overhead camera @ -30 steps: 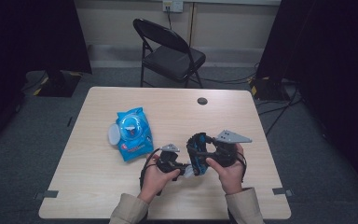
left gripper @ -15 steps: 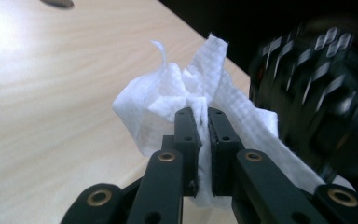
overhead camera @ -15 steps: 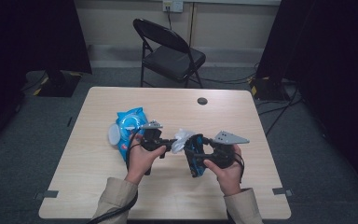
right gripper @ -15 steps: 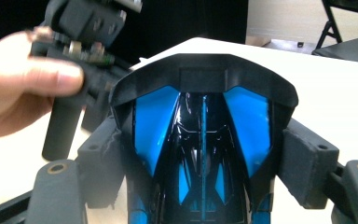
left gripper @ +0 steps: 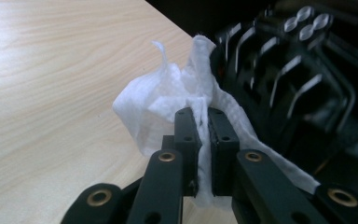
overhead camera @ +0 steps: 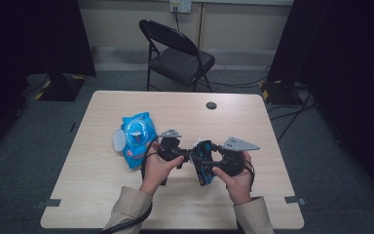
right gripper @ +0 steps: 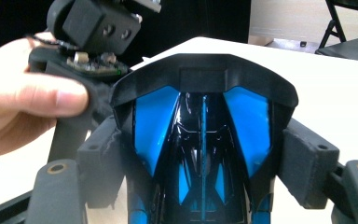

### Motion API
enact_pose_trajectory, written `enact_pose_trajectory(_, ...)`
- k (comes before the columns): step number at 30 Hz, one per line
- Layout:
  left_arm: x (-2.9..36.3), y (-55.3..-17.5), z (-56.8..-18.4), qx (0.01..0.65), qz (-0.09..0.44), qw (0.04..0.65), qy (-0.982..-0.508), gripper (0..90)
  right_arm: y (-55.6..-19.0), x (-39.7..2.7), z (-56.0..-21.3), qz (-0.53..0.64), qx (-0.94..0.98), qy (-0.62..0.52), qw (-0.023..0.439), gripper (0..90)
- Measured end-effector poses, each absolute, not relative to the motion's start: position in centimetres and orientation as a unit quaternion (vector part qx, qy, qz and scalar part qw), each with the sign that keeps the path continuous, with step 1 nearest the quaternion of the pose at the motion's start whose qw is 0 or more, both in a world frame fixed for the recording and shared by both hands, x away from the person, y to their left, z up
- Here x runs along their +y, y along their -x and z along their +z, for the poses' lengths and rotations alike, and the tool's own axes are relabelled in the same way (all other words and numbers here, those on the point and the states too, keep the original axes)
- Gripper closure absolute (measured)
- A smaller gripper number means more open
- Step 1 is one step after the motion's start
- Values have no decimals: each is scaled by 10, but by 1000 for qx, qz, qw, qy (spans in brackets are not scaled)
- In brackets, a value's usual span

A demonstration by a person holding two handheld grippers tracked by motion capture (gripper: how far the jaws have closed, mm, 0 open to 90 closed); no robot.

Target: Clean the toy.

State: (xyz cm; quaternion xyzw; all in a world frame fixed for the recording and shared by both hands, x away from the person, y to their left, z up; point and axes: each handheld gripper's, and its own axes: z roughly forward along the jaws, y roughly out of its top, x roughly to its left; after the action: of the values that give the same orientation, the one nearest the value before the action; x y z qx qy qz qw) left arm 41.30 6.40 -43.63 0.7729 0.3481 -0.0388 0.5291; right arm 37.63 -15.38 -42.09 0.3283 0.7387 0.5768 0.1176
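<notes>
Over the near middle of the table (overhead camera: 102, 204), the left gripper (left gripper: 204, 135) has its jaws pinched on a white wipe (left gripper: 156, 105), right up against the black-and-blue toy car (right gripper: 203, 140) that the right gripper (right gripper: 204, 172) clamps by its sides, jaws spread wide around it; risk I see: that wipe is only nipped at a fold, so a hard rub could tug it loose, or the glossy car could twist in the pads; the high view adds the blue wipes pack (overhead camera: 137, 139) just left of the hands, while the left gripper view shows how thin that pinch is.
</notes>
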Motion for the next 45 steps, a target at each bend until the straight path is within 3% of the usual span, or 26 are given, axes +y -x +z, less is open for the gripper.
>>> enact_pose_trajectory(23,38,-404,-464,334,-63,506,-793,843,-379,-166,-421,583,728,-340,119,256)
enact_pose_trajectory(45,33,-402,-468,328,-65,508,-794,843,-378,-171,-419,583,724,-349,122,256)
